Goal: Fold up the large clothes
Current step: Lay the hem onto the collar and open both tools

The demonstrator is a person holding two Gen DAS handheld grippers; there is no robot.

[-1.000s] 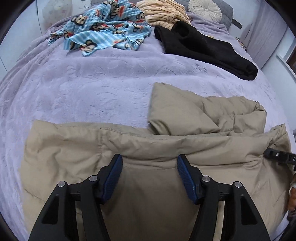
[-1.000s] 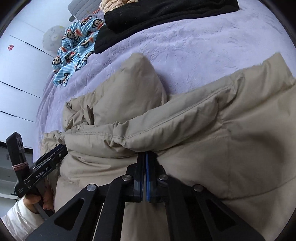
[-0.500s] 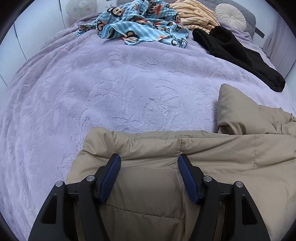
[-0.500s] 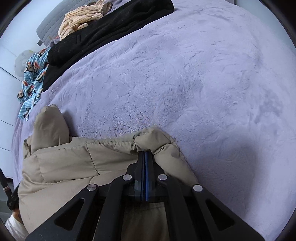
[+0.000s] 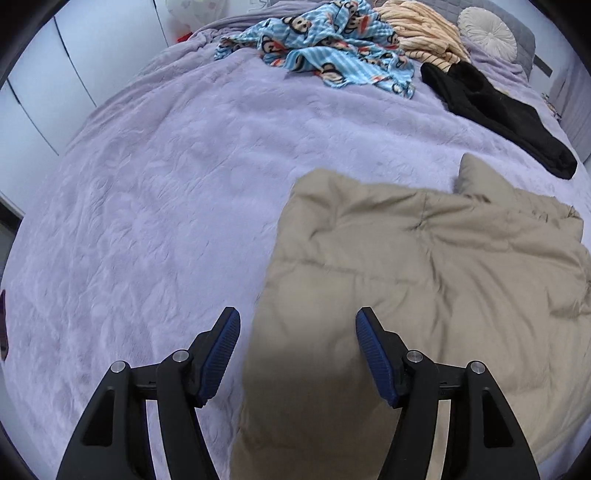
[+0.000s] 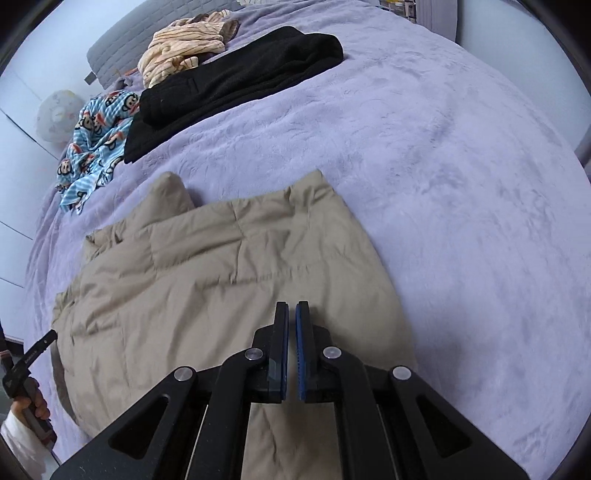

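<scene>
A tan padded jacket (image 5: 424,280) lies folded on the purple bed (image 5: 166,192); it also shows in the right wrist view (image 6: 221,280). My left gripper (image 5: 297,354) is open and empty above the jacket's left edge. My right gripper (image 6: 292,347) hovers above the jacket's right part with its jaws a narrow slit apart and nothing between them. The other hand-held gripper (image 6: 27,363) shows at the left edge of the right wrist view.
At the far end of the bed lie a blue monkey-print garment (image 5: 332,48), a striped cream garment (image 5: 424,33), a black garment (image 5: 495,110) and a round white cushion (image 5: 487,31). White cupboard doors (image 5: 55,74) stand to the left.
My right gripper has let go of the jacket's edge and lifted off it. The jacket now lies folded over. My left gripper has moved left, to the jacket's left edge.
</scene>
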